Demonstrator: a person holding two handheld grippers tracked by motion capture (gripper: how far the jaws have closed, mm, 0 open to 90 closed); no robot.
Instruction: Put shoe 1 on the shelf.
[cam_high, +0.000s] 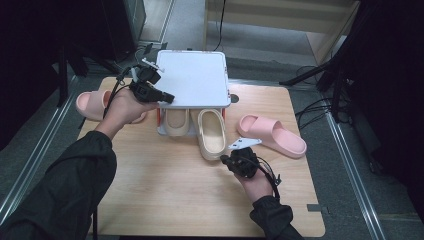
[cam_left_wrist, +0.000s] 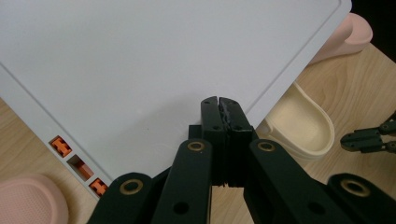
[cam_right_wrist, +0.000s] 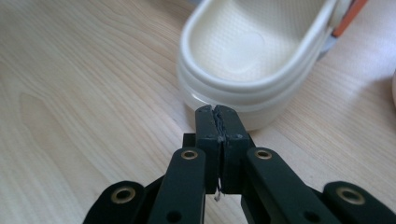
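A white two-level rack stands at the back of the wooden table. One cream slipper lies under its top. A second cream slipper sticks out toward me from the rack's front. My left gripper is shut and empty, its tips over the front left edge of the rack's top. My right gripper is shut too, with nothing in it. Its tips sit just short of the heel of the protruding cream slipper; whether they touch it I cannot tell.
A pink slipper lies left of the rack, behind my left hand. Another pink slipper lies to the right of the cream one. Orange clips show on the rack's side. Bare wood spreads across the table's near half.
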